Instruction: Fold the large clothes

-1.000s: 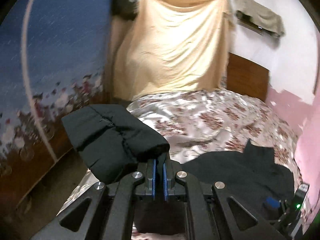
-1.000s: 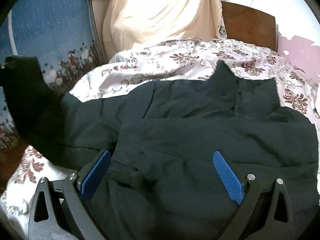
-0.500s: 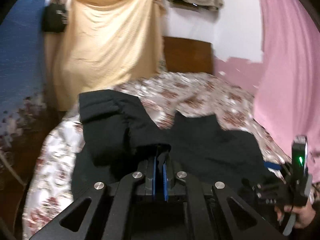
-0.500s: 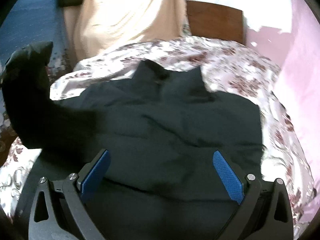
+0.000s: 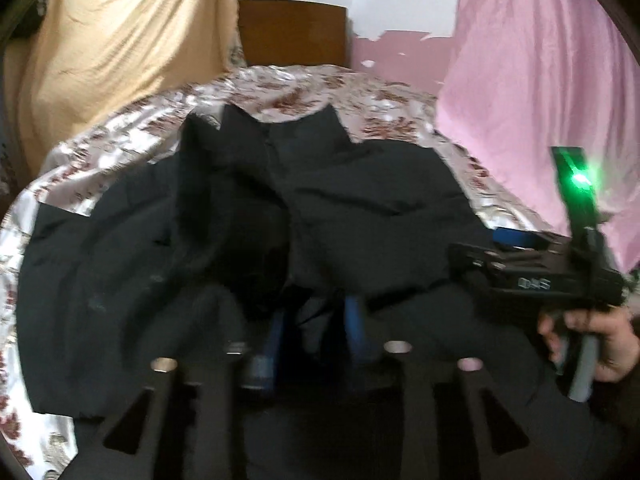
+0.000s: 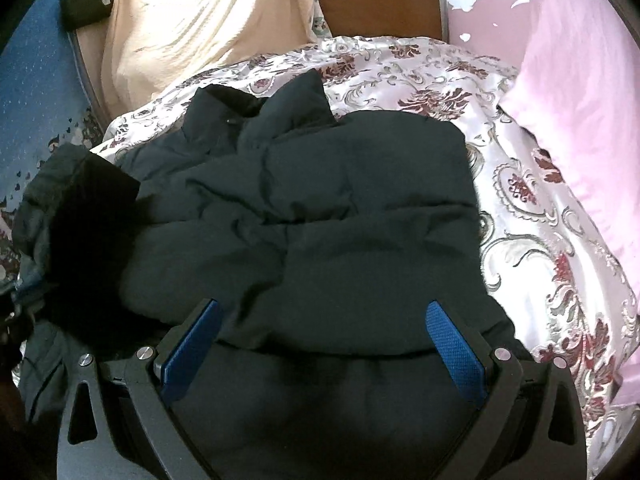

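A dark padded jacket [image 6: 320,208] lies spread over the floral bedspread [image 6: 532,184], filling the middle of the bed, its collar points standing up toward twelve o'clock near the wooden headboard [image 6: 380,4]. The fabric looks puffy and creased, with a sleeve [image 6: 80,216] bunched in a raised heap at nine o'clock in the right wrist view.

The right gripper [image 6: 320,344] stands wide, its blue pads [image 6: 454,344] far apart and the jacket's lower part lying between and under them, nothing pinched.

The left wrist view is blurred; the left gripper [image 5: 316,328] shows its blue pads [image 5: 354,320] a narrow way apart with dark cloth between them, but I cannot tell whether they grip it.

Only the left wrist view shows the right gripper [image 5: 536,260] from outside, at three o'clock, with a green light glowing on it and the person's hand [image 5: 592,344] around its handle. Only the right wrist view shows the black bag [image 6: 86,0] hanging at eleven o'clock beside the cream cloth [image 6: 200,20] and the blue wall covering [image 6: 32,80]. Both show the pink curtain [image 6: 580,80] at two o'clock.
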Demonstrator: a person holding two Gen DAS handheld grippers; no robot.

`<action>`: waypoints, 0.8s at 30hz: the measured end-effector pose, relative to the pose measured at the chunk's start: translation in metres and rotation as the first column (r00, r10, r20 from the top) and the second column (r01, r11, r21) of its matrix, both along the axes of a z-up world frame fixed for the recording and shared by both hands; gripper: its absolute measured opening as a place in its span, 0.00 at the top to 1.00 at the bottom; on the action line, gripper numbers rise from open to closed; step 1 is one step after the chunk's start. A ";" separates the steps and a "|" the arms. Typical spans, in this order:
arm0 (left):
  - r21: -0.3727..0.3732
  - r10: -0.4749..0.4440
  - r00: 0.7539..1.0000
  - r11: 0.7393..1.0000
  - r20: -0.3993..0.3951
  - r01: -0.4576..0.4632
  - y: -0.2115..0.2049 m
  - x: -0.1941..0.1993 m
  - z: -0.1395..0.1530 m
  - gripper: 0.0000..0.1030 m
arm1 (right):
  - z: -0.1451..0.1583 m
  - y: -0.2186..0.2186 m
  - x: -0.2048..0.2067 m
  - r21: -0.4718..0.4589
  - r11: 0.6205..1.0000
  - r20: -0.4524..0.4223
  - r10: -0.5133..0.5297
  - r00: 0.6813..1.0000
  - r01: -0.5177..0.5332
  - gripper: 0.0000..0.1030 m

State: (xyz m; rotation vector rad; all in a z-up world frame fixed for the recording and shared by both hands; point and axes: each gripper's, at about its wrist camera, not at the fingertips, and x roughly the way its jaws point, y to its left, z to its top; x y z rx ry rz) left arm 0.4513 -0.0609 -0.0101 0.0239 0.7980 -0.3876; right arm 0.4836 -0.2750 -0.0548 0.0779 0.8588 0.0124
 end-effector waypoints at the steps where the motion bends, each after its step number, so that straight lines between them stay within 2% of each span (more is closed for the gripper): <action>1: -0.018 -0.013 1.000 1.000 0.003 0.013 0.001 0.000 0.002 0.30 | 0.000 0.001 0.000 0.014 1.000 0.001 0.001 1.000 -0.001 0.02; 2: -0.046 -0.019 0.999 0.999 0.033 0.020 0.003 -0.007 0.005 0.13 | 0.000 0.001 0.001 0.039 0.999 0.005 0.006 1.000 -0.007 0.02; 3: -0.064 -0.020 0.997 0.998 0.075 0.025 0.005 -0.014 0.011 0.10 | 0.000 0.002 -0.001 0.059 0.998 0.009 0.009 1.000 -0.010 0.02; 6: -0.090 -0.076 0.993 0.992 0.094 0.085 0.006 -0.026 0.020 0.10 | 0.001 -0.001 -0.002 0.167 0.986 0.026 0.006 1.000 -0.010 0.02; 7: -0.088 -0.076 0.993 0.993 0.094 0.084 0.007 -0.027 0.022 0.10 | 0.001 -0.003 0.000 0.229 0.973 0.028 0.007 1.000 -0.013 0.02; 9: -0.051 -0.040 0.994 0.998 0.098 0.045 0.013 -0.034 0.025 0.10 | -0.002 -0.005 0.001 0.327 0.945 0.030 0.018 0.999 -0.026 0.02; 11: 0.013 0.037 0.995 0.999 0.097 -0.039 0.022 -0.039 0.026 0.10 | -0.005 -0.002 0.000 0.400 0.915 0.037 0.035 0.999 -0.047 0.02; 14: 0.092 0.145 0.985 0.984 0.088 -0.153 0.035 -0.041 0.023 0.09 | -0.012 0.014 -0.001 0.410 0.907 0.041 0.085 0.996 -0.094 0.02; 17: 0.125 0.193 0.978 0.972 0.073 -0.201 0.048 -0.038 0.017 0.09 | -0.020 0.040 0.004 0.377 0.915 0.015 0.150 0.989 -0.145 0.02; 20: 0.145 0.228 0.972 0.962 0.050 -0.233 0.061 -0.037 0.012 0.09 | -0.030 0.062 0.015 0.372 0.917 -0.023 0.163 0.986 -0.143 0.05; 21: 0.141 0.234 0.971 0.961 0.047 -0.238 0.067 -0.036 0.012 0.09 | -0.031 0.066 0.017 0.376 0.917 -0.028 0.157 0.987 -0.135 0.18; 22: 0.136 0.242 0.969 0.960 0.048 -0.246 0.072 -0.034 0.013 0.09 | -0.032 0.071 0.019 0.382 0.915 -0.032 0.153 0.988 -0.130 0.35; 24: 0.130 0.260 0.964 0.955 0.054 -0.265 0.082 -0.037 0.015 0.09 | -0.033 0.076 0.020 0.383 0.918 -0.043 0.131 0.991 -0.105 0.53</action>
